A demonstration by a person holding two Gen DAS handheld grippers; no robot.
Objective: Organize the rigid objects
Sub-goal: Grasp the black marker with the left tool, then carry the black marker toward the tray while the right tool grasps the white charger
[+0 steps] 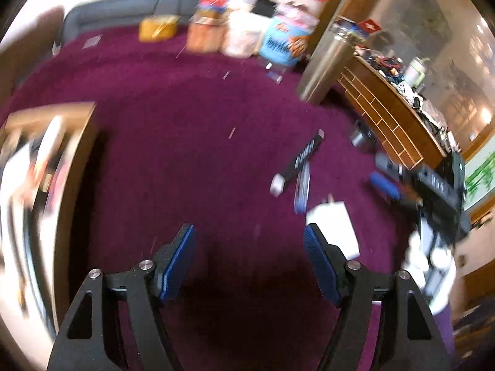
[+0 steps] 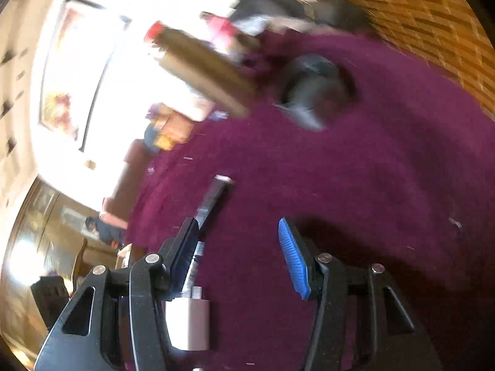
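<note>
Purple carpet [image 1: 185,123] is seen beneath both hand-held grippers, each wide and empty: left [image 1: 249,259], right [image 2: 239,253]. Remote [image 1: 297,162] lies ahead-right of the left one, partly under the right's left finger. Fingers should be centred before closing; frames blurred.

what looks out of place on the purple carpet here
Small rigid items lie scattered on the purple carpet rather than put away: a long black bar, a blue-handled tool, a white box and a grey cylinder. Both grippers are open and empty.
</note>
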